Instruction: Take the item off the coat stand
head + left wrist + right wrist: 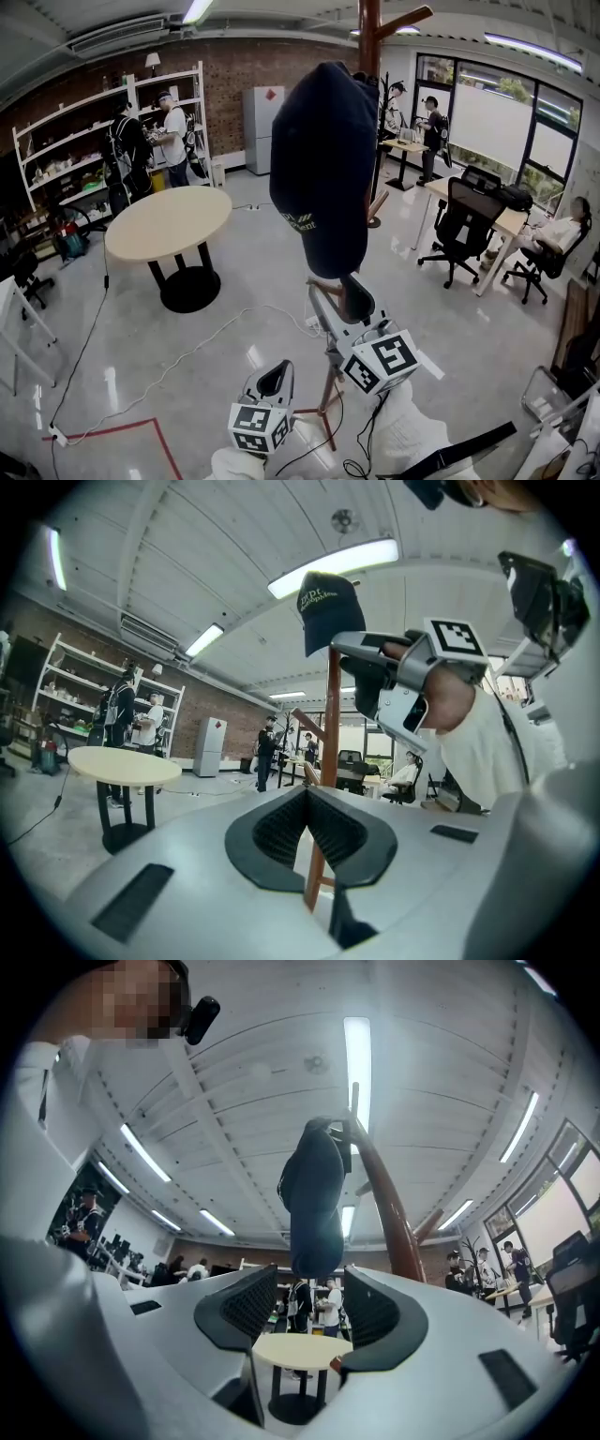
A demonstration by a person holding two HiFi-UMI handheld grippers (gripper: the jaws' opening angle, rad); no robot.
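Note:
A dark navy cap [323, 159] hangs from a peg high on the wooden coat stand [369, 28]. My right gripper [336, 286] is directly under the cap's lower end, open. In the right gripper view the cap [314, 1204] dips to the tips of the spread jaws of the right gripper [311, 1302], and neither pad touches it. The stand's pole [384, 1213] rises just right of it. My left gripper [275, 373] is lower and nearer to me, shut and holding nothing. In its own view the left gripper [307, 797] points at the pole [330, 724], with the cap [328, 607] above.
A round beige table [169, 225] stands to the left. A black office chair [464, 225] and desks are at the right. Cables and red tape [112, 429] run across the shiny floor. People stand by the white shelves [94, 131] at the back.

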